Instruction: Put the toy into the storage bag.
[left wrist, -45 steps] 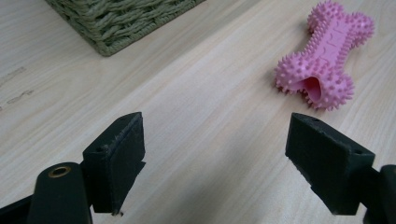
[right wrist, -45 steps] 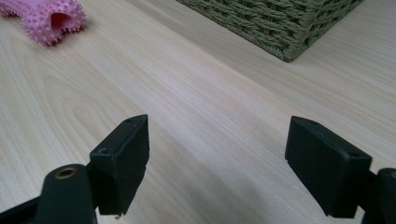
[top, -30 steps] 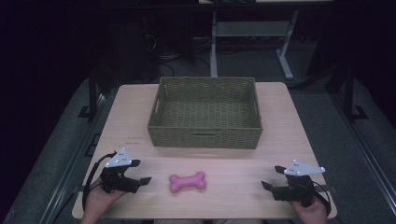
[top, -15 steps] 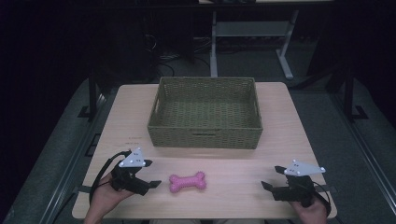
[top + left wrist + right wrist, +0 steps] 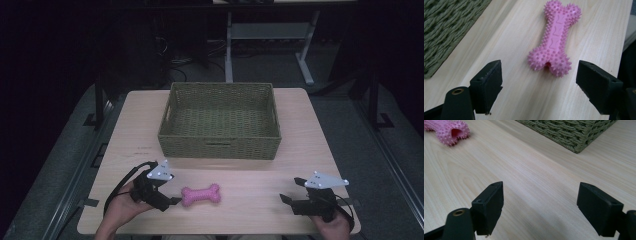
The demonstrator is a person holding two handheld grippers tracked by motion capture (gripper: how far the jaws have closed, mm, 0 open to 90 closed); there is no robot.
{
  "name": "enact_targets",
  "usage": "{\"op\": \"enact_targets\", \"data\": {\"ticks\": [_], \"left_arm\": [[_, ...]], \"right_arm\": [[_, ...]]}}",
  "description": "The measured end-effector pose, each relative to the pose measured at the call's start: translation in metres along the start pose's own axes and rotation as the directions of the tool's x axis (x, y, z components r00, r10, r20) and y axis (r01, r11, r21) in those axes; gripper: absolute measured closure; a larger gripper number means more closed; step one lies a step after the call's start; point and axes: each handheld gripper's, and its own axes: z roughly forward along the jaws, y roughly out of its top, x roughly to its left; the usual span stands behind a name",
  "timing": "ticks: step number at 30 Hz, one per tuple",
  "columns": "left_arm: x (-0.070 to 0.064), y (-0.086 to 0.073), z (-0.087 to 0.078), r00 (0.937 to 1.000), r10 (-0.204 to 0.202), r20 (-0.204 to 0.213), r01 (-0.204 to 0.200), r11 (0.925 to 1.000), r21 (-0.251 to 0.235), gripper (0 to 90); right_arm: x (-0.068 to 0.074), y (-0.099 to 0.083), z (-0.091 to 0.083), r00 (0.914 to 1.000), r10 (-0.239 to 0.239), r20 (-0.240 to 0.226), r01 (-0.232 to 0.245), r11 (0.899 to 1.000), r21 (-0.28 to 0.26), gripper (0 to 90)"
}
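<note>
High view: left gripper (image 5: 172,201) sits low on the light wood tabletop (image 5: 300,150), its tips just beside the near end of the pink spiky rubber bone-shaped toy (image 5: 200,194). Toy lies flat, lengthwise across the tabletop, on the open strip between both grippers and the green woven rectangular basket (image 5: 220,120) beyond. Right gripper (image 5: 292,192) is well apart from the toy, off to the toy's other side, holding nothing.

Left gripper view: fingers (image 5: 487,85) spread wide, nothing gripped. Toy lies straight ahead between the two fingers, just past their tips, long axis pointing away; not touching either pad. Bare wood between fingers and toy, nothing blocking. Basket wall is ahead and off to the left finger's side, apart from the toy.

Right gripper view: fingers (image 5: 489,206) wide open, empty, over bare wood. One knobbed end of the toy is far ahead beyond the left finger; basket corner is ahead towards the right finger.
</note>
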Motion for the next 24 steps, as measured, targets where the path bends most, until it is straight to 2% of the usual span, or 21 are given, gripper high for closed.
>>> {"op": "enact_targets", "data": {"ticks": [13,15,22,24], "left_arm": [[-0.005,0.016,0.012,0.9982,0.054,0.026,-0.055,0.9972,0.051,20.7],[-0.006,0.017,0.014,0.9983,0.049,0.029,-0.051,0.9973,0.052,20.7],[-0.006,0.026,0.022,0.9959,0.077,0.046,-0.081,0.9937,0.077,20.8],[-0.007,0.028,0.023,0.9961,0.075,0.046,-0.078,0.9942,0.074,20.8]], "right_arm": [[0.001,0.001,0.000,1.0000,-0.007,0.000,0.007,1.000,0.000,21.1],[0.001,0.001,0.000,1.0000,-0.009,0.001,0.009,1.000,0.001,21.0],[0.000,0.001,0.000,1.0000,-0.006,-0.001,0.006,1.000,-0.002,21.1],[0.001,0.001,0.000,1.0000,-0.009,-0.001,0.009,1.000,-0.001,21.1]]}}
